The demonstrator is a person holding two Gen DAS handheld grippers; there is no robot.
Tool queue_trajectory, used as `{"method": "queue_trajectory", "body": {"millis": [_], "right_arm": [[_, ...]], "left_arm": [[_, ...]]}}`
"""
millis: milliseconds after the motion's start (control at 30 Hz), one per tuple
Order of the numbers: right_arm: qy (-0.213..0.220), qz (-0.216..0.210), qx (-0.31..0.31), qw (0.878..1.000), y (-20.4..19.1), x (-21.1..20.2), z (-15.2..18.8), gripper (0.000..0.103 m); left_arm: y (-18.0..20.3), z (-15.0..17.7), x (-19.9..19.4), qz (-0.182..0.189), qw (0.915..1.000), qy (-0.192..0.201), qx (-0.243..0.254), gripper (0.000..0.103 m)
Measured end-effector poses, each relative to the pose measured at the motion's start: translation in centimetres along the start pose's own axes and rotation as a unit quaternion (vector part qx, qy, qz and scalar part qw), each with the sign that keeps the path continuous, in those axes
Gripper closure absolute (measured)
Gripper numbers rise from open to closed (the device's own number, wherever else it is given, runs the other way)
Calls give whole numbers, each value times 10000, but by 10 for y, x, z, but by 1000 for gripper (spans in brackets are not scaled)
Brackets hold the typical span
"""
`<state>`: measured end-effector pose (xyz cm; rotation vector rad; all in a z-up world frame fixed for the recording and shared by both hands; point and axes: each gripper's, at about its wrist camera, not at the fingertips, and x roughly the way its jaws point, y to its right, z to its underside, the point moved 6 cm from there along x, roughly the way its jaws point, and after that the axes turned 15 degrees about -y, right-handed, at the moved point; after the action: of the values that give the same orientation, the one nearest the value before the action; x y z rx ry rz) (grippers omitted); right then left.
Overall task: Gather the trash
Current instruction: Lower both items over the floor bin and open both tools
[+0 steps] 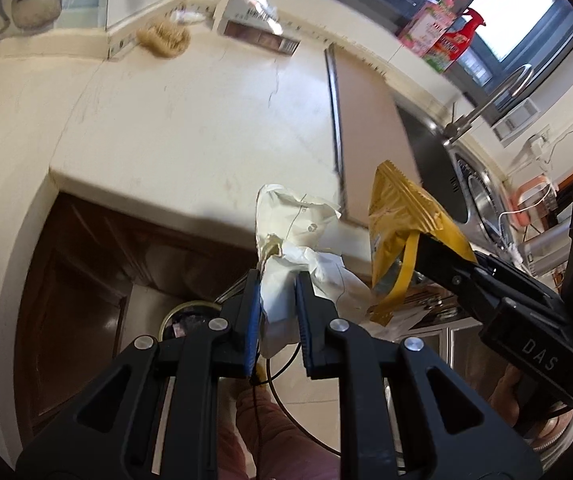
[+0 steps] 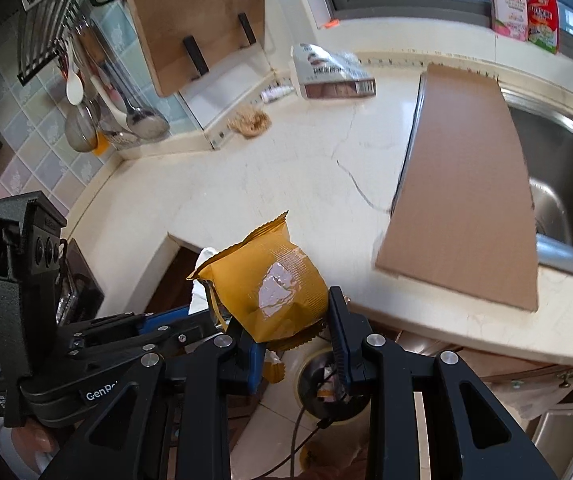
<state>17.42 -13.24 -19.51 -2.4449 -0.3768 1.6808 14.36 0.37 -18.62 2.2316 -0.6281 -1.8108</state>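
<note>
My left gripper [image 1: 277, 282] is shut on a crumpled white paper wrapper [image 1: 294, 224], held out past the front edge of the cream counter [image 1: 174, 128]. To its right, my right gripper [image 1: 430, 248] grips a yellow snack bag [image 1: 398, 216]. In the right wrist view the right gripper [image 2: 291, 312] is shut on the lower part of that yellow bag [image 2: 270, 276]. The left gripper [image 2: 194, 316] sits close beside it on the left, with a bit of white wrapper [image 2: 206, 258] showing. A round trash bin [image 1: 178, 314] stands on the floor below both grippers; its rim [image 2: 306, 364] shows between the right fingers.
A brown cardboard sheet [image 2: 462, 184] lies on the counter and overlaps the steel sink [image 2: 558, 176]. A printed packet [image 2: 326, 72], a small tube and a scrubber [image 2: 248, 120] lie near the back wall. A cutting board [image 2: 198, 12] and hanging utensils [image 2: 98, 112] are at the left. Dark cabinet doors [image 1: 78, 280] stand under the counter.
</note>
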Motion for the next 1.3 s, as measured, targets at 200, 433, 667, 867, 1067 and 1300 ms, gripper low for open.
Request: {"method": "queue_trajectory", "body": {"millis": [200,433,667,867,1067,1300], "right_arm": [[260,-6,-126,9996,-8,-42,-13,75],[542,-18,-243,9982,-11,-80,-24,75],[100,-128,-270,9995,-11,-53,0,75],[-463,-117,-446,9979,-6,9,45,75],[-948,-137,-477,9943,7,94,94,75],[-1545,4,-393,9872,35,221,140,75]], "left_arm": [[14,-12,-28,133,9996,239,50,89],[25,-8,-40,159,9993,283,193,89],[5,20,-10,-101,9997,-81,222,89],[-33,55,42,-437,9974,-577,50,89],[-79,86,118,-823,9918,-954,-195,89],[-135,110,222,-1096,9844,-1254,-567,89]]}}
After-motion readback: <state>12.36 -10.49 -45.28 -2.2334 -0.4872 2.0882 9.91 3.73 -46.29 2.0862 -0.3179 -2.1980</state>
